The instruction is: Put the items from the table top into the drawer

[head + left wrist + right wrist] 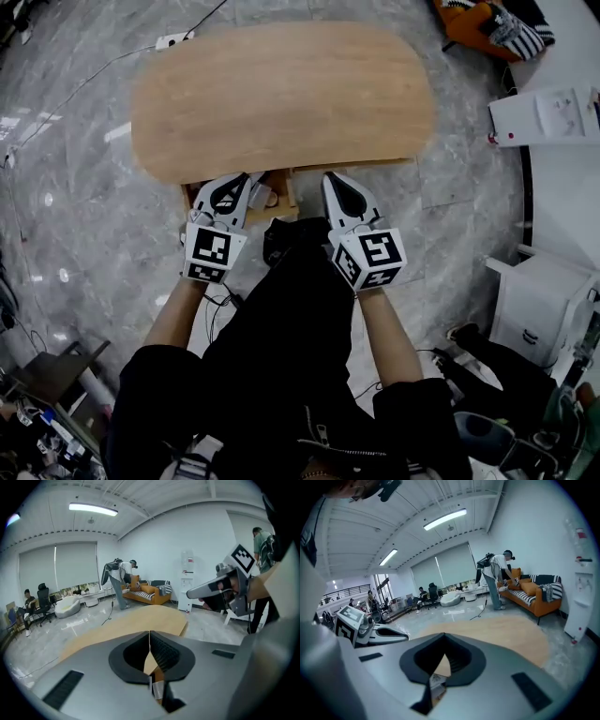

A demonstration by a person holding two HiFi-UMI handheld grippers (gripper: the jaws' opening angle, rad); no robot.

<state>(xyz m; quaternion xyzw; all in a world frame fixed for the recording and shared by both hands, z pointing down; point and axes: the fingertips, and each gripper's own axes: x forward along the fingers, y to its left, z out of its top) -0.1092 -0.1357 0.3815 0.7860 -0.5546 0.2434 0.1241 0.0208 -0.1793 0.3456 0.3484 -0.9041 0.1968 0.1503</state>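
Left gripper (249,178) and right gripper (331,178) both closed on nothing, at table (281,94) near edge; open drawer (284,194) lies just below between them, nearer left.

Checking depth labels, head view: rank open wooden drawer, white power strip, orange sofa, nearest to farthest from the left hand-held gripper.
1. Open wooden drawer, right beside the left hand-held gripper.
2. White power strip, on the floor beyond the oval wooden table.
3. Orange sofa, far top right.

Wooden drawer (289,192) pulled open below oval table (281,94) edge, pale item (268,198) inside.
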